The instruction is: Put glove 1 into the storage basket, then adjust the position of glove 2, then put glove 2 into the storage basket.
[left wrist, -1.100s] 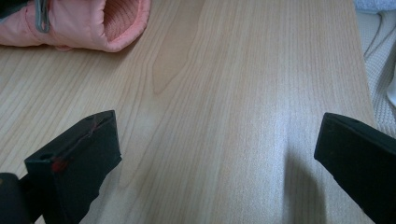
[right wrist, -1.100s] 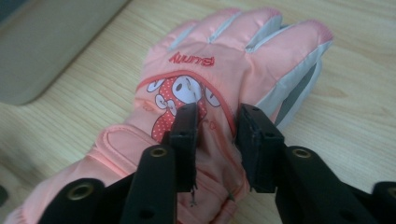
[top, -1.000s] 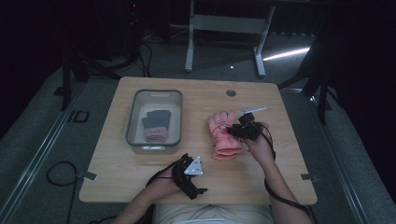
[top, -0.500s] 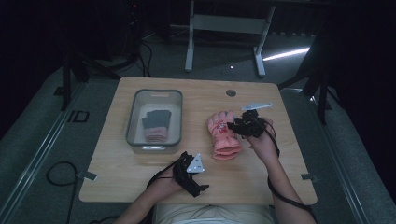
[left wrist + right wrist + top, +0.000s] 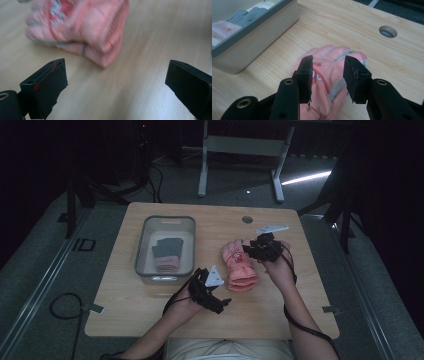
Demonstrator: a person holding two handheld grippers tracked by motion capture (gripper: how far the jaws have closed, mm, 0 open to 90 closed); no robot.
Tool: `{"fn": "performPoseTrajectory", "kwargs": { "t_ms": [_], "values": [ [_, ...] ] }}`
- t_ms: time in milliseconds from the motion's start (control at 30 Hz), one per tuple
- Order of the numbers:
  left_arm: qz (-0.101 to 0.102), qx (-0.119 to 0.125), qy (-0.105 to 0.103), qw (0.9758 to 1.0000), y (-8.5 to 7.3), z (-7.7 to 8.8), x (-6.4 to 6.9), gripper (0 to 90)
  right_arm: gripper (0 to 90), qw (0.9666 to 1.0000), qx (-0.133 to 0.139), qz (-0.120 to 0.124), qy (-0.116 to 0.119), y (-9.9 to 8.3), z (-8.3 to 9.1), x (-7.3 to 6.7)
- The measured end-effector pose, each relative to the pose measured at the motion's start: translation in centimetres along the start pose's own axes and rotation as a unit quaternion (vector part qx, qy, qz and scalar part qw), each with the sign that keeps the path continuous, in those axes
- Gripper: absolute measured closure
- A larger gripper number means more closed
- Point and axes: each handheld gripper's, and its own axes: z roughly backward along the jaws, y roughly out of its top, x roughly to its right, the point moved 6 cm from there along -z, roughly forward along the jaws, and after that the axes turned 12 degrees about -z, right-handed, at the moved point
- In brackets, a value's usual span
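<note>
A pair of pink gloves (image 5: 239,267) is seen lying stacked on the wooden worktop (image 5: 300,315), just right of a grey-rimmed bin (image 5: 144,245) in which grey and pink knitwear (image 5: 166,254) is kept. In the high view the right gripper (image 5: 251,251) is held over the fingertip end of the gloves, at their far right side. In the right gripper view its jaws are seen partly open, one on each side of the upper glove's fingers (image 5: 329,67), with the fabric between them; the jaws have just been closing, and whether the pads press on the fabric cannot be told. The left gripper (image 5: 220,302) is held near the cuff end of the gloves, just beside it. In the left gripper view its jaws are spread wide with nothing between them, and the blurred gloves (image 5: 82,27) lie ahead of them, apart from both jaws. A round hole (image 5: 247,219) is cut in the worktop beyond the gloves.
</note>
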Motion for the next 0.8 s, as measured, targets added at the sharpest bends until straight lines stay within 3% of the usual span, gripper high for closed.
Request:
{"fn": "performPoseTrajectory", "kwargs": {
  "t_ms": [233,400,567,600,800],
  "values": [
    [0.026,0.016,0.015,0.9994,3.1,0.2,-3.0,3.9,60.7,1.0,-0.003,0.0,-0.002,0.3,-0.8,-0.1],
    [0.03,0.015,0.035,0.9988,4.6,-0.2,-4.7,3.9,60.8,1.0,-0.001,-0.002,-0.009,0.3,-1.4,0.0],
    [0.032,0.018,0.047,0.9982,5.1,-0.7,-5.8,3.9,58.2,1.0,0.001,-0.005,-0.008,0.1,-1.6,0.1],
    [0.045,0.022,0.045,0.9977,5.2,-1.1,-6.1,3.9,57.4,1.0,0.001,-0.006,-0.007,0.1,-1.6,0.1],
    [0.06,0.01,0.052,0.9968,5.3,-2.6,-6.3,5.1,52.2,0.9997,-0.008,-0.018,-0.018,-0.4,-2.2,0.6]
  ]
}}
